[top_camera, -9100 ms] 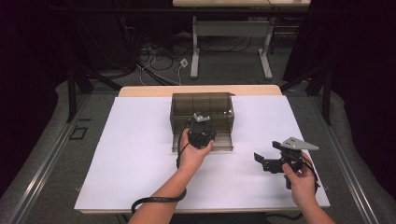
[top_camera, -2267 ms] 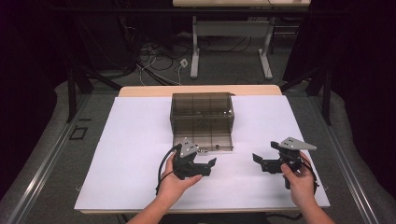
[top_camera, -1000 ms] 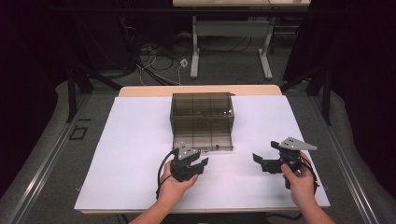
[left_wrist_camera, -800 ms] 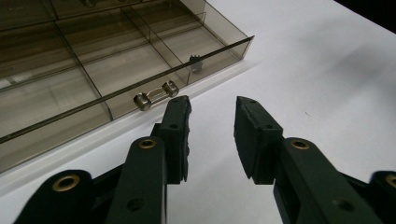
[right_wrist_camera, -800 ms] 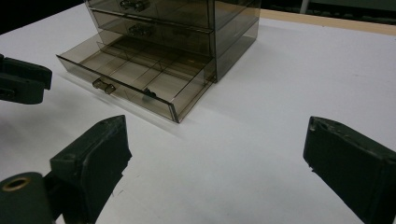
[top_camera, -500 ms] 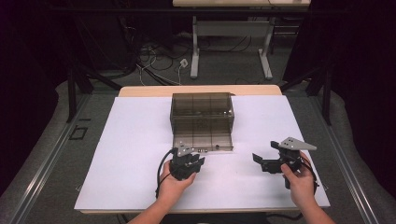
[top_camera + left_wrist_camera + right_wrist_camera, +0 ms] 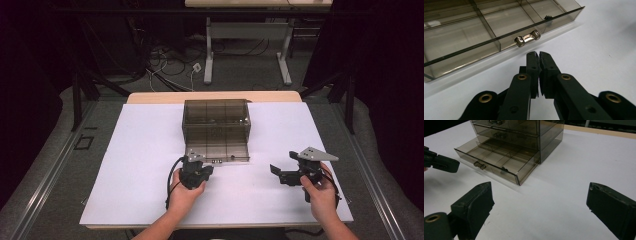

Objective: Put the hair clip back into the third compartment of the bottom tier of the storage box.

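Just near the open drawer's handle (image 7: 527,39), the left gripper (image 7: 539,53) had been closing, empty; the right gripper (image 7: 539,202) gaped wide.

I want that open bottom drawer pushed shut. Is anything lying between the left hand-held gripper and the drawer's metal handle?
Nothing visible does. The left hand-held gripper, jaws together and holding nothing, points at the metal handle of the drawer across bare white table. A small dark item sits inside the drawer, behind its front.

A lab: black curtains (image 7: 385,90); floor cables (image 7: 165,60); white-covered table (image 7: 140,150).
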Demonstrator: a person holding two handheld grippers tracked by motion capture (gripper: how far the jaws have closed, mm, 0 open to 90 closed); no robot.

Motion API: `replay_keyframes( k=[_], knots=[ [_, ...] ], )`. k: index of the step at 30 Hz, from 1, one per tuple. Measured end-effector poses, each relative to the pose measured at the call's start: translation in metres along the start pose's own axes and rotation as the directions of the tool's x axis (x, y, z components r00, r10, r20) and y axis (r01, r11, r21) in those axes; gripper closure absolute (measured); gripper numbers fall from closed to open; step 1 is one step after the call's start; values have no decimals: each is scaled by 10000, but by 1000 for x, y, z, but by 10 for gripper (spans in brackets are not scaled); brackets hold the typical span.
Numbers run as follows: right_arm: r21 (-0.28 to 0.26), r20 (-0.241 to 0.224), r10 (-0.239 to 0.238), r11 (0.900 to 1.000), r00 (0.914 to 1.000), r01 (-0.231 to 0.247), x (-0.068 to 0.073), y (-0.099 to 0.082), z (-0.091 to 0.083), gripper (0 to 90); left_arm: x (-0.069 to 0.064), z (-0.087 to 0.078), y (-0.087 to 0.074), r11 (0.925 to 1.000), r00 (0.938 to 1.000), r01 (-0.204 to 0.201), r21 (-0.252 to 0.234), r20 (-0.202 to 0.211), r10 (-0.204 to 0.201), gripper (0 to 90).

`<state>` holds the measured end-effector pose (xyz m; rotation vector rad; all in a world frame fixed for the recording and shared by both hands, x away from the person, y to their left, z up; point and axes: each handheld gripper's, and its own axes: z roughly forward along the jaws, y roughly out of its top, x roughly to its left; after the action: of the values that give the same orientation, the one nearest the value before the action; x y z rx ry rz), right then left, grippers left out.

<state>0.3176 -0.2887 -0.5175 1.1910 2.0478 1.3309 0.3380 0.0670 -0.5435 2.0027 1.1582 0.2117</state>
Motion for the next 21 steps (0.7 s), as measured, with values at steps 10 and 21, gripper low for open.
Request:
replay_keyframes(
  k=[10,21],
  knots=[
    [-3,4,-4,10000,10000,4,0,0,0,62,10,2,2,9990,9992,412,157,-1,-412,900],
    [-26,23,-31,10000,10000,31,0,0,0,62,15,6,4,9982,9983,560,222,-188,-556,900]
  ],
)
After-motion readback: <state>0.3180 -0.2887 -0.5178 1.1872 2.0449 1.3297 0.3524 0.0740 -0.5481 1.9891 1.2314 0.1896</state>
